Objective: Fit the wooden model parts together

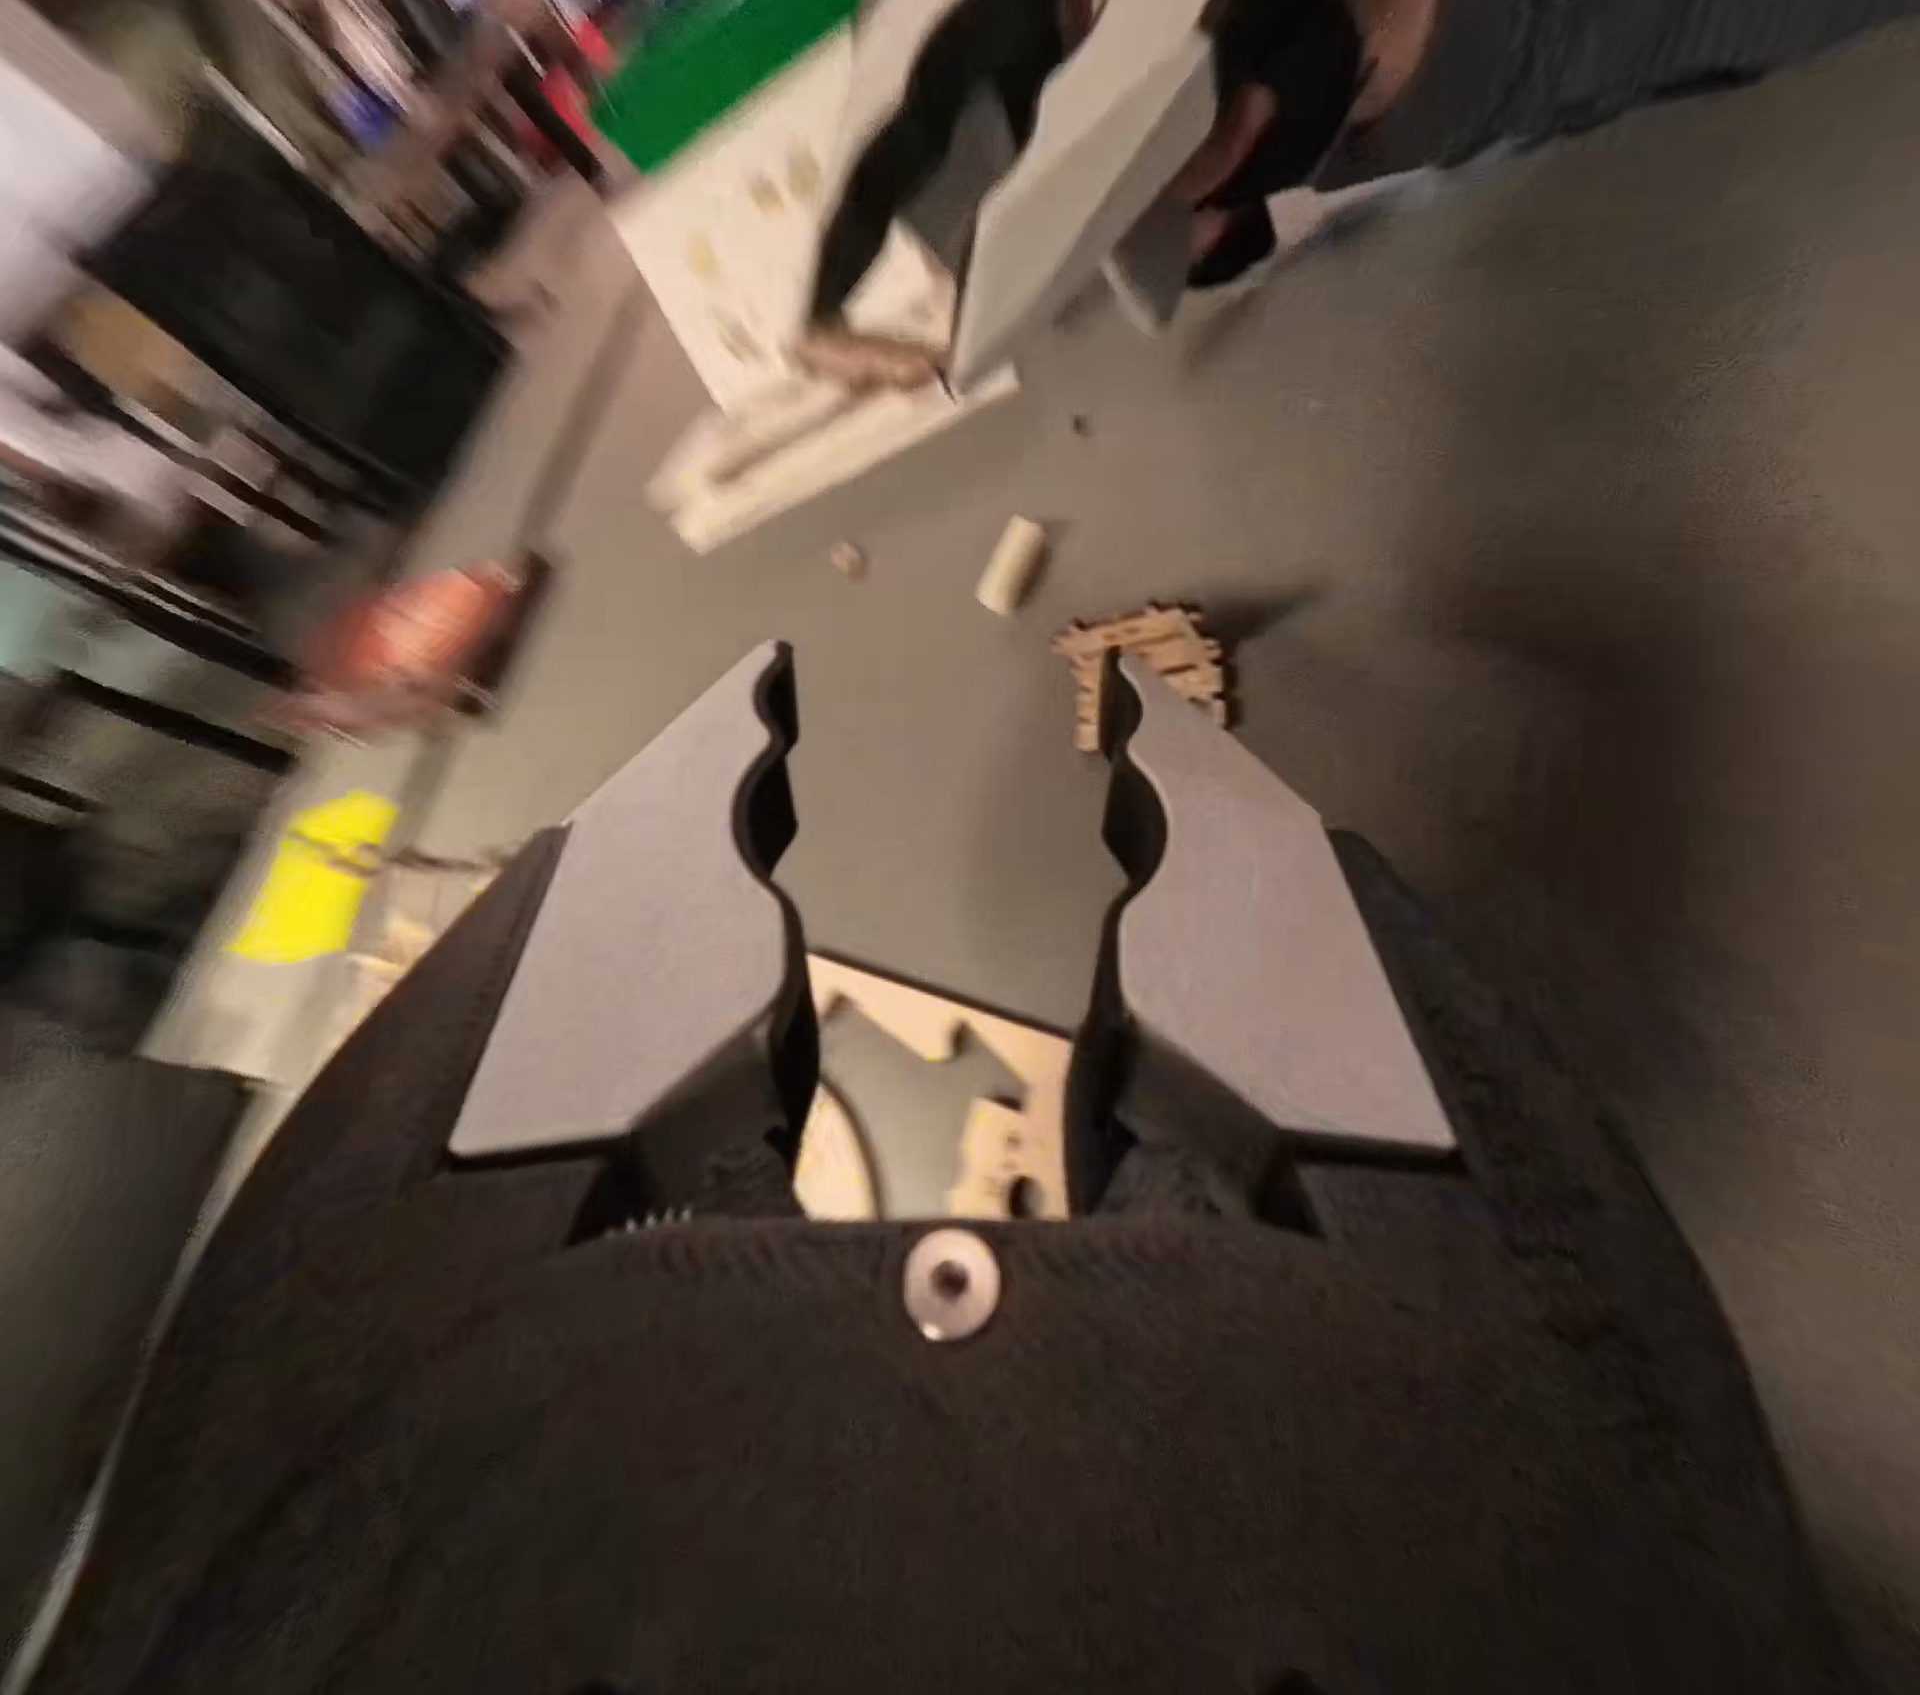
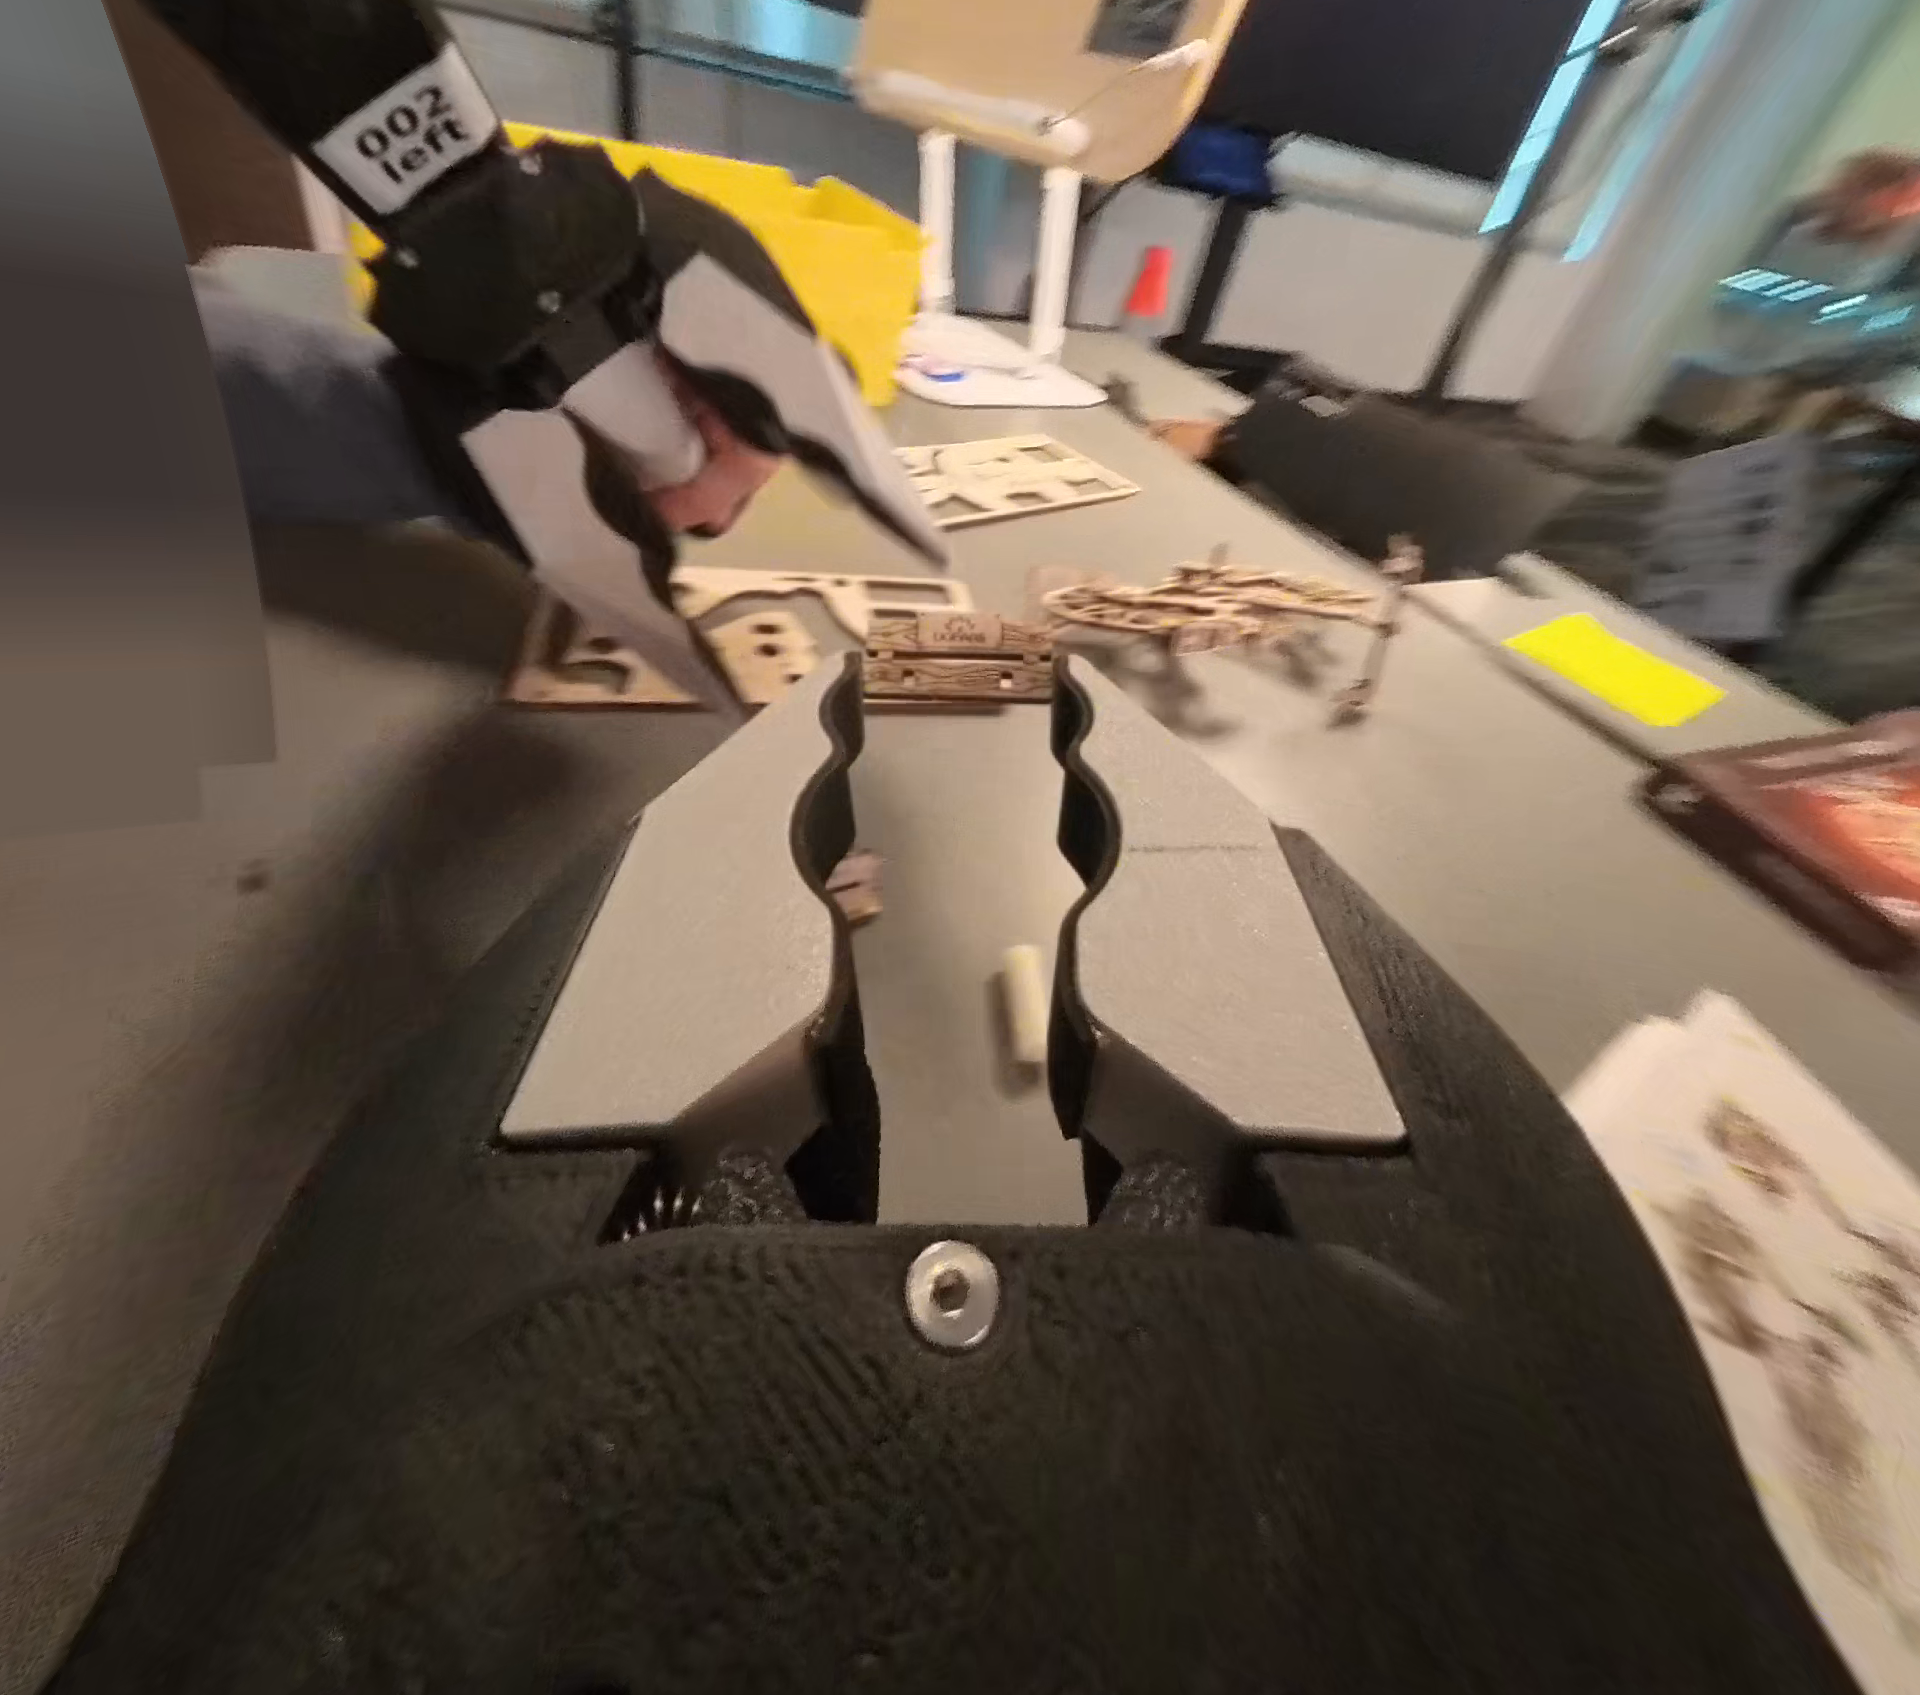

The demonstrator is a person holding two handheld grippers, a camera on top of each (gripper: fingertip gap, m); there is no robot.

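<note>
On the grey table (image 2: 1351, 814) sits a pale, slotted wooden block (image 2: 958, 659); both grippers' jaws gape, released.

Light: even, moderately bright indoor.
Shadows: soft dark patches on the table (image 1: 1558, 710).
Blur: heavy motion smear across backgrounds, worst in the left wrist view.
Distortion: wide-angle bending at edges.
Focus: near tongs sharpest.
</note>
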